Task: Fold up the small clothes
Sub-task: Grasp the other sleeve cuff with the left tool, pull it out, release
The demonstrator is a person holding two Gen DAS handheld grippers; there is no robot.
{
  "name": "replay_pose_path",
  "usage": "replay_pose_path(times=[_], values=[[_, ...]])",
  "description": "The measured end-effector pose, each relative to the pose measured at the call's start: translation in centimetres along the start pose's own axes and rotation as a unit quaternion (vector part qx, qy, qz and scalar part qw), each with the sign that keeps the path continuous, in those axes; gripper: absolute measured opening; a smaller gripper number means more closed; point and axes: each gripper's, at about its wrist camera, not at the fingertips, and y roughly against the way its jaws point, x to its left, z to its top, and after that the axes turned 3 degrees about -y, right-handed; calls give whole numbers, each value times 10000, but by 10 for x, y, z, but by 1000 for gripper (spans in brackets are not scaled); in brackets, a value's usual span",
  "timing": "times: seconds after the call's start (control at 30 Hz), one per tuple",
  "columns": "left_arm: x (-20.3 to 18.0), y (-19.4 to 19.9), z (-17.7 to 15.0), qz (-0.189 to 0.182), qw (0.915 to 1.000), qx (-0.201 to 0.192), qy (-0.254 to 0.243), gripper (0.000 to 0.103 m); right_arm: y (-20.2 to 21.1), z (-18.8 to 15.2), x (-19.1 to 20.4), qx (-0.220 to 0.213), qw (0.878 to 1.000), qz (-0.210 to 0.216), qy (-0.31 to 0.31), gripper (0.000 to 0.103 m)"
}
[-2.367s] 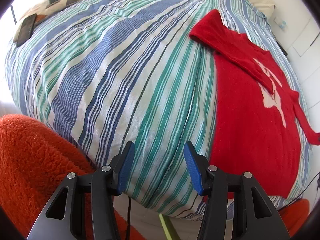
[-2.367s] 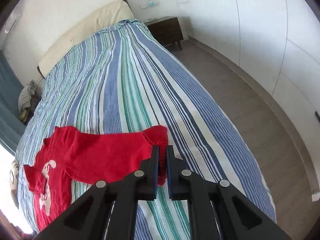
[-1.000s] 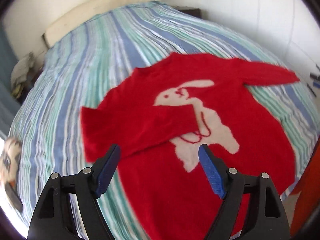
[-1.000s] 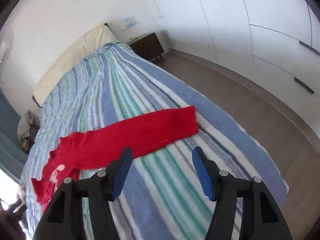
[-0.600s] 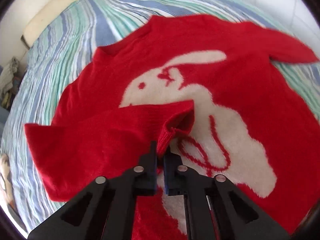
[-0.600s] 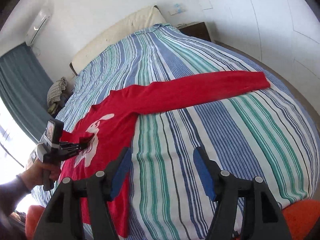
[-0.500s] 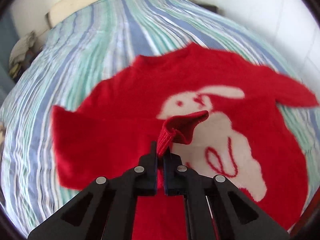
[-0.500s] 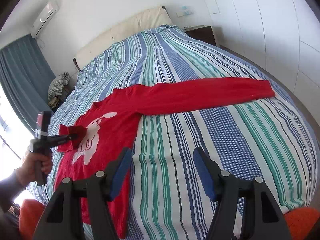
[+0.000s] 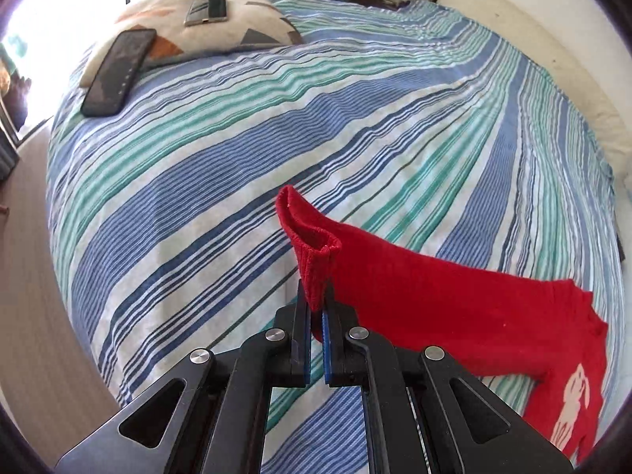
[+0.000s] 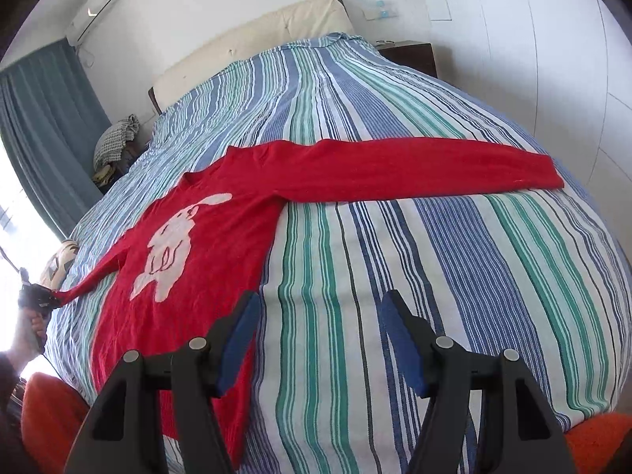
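A small red sweater (image 10: pixel 205 237) with a white rabbit on its front lies face up on the striped bed cover (image 10: pixel 454 268). Its one sleeve (image 10: pixel 434 173) lies stretched out flat to the right. My left gripper (image 9: pixel 315 304) is shut on the cuff (image 9: pixel 312 245) of the other sleeve (image 9: pixel 454 308) and holds it pulled out to the left, a little above the cover; it also shows in the right wrist view (image 10: pixel 43 298). My right gripper (image 10: pixel 320 335) is open and empty above the cover, just right of the sweater's hem.
A patterned pillow (image 9: pixel 221 27) with two phones (image 9: pixel 118 71) on it lies at the bed's left side. A cream headboard (image 10: pixel 252 43) and a dark nightstand (image 10: pixel 410 55) stand at the far end. Orange fuzzy fabric (image 10: pixel 47 410) lies at the near bed edge.
My left gripper has closed on the folded-in sleeve's cuff, lifted it off the rabbit and pulled it out to the left. My right gripper let go of the other sleeve and drew back.
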Motion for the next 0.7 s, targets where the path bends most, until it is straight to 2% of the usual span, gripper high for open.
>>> replay_pose_path(times=[0.17, 0.3, 0.43, 0.57, 0.67, 0.7], values=[[9, -7, 7, 119, 9998, -25, 144, 2, -2, -3, 4, 57, 9999, -97, 115, 64], [19, -30, 10, 471, 9987, 176, 117, 2, -2, -4, 6, 52, 9998, -132, 140, 64], [22, -45, 5, 621, 9977, 236, 104, 2, -3, -3, 4, 66, 9998, -158, 119, 64], [23, -51, 3, 621, 9978, 233, 76, 3, -6, -3, 2, 108, 9996, -226, 122, 64], [20, -48, 2, 554, 9980, 229, -217, 8, -8, -3, 3, 134, 9995, -268, 134, 64], [23, -45, 4, 413, 9986, 255, -220, 13, -8, -3, 4, 129, 9994, -279, 147, 64]])
